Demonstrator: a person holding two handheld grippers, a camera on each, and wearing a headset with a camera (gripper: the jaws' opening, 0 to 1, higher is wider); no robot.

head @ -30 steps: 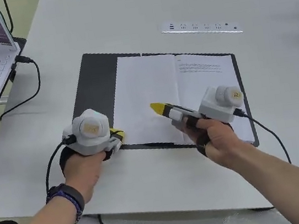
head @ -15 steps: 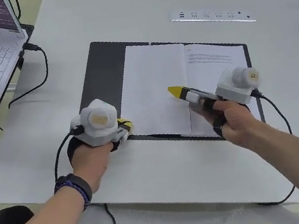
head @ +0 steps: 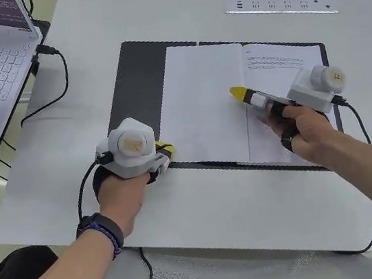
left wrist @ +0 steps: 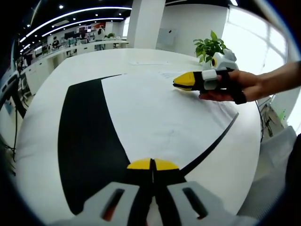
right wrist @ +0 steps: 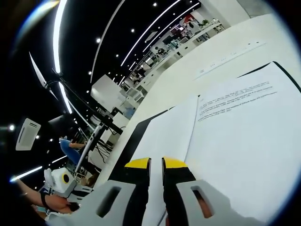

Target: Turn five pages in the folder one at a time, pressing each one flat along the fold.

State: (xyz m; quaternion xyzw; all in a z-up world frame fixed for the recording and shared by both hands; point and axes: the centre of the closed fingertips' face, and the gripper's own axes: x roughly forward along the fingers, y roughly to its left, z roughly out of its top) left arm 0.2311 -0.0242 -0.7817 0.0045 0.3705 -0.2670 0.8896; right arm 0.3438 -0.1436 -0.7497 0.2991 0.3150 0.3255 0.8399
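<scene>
Black folder (head: 133,84), white pages (head: 202,102), yellow tips on left claw (head: 164,147) and right claw (head: 238,92).

The left gripper (head: 162,150) is held low in the left hand (head: 121,194), jaws pressed together and aimed to the right. The right gripper (head: 238,93), gripped by the right hand (head: 306,133), points leftward, jaws all but touching.

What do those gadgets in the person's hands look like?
The left gripper and right gripper are rounded white-grey boxes with yellow-tipped jaws; a black cable trails from each. The person wears black hand straps and a dark wristband on the left wrist.
</scene>
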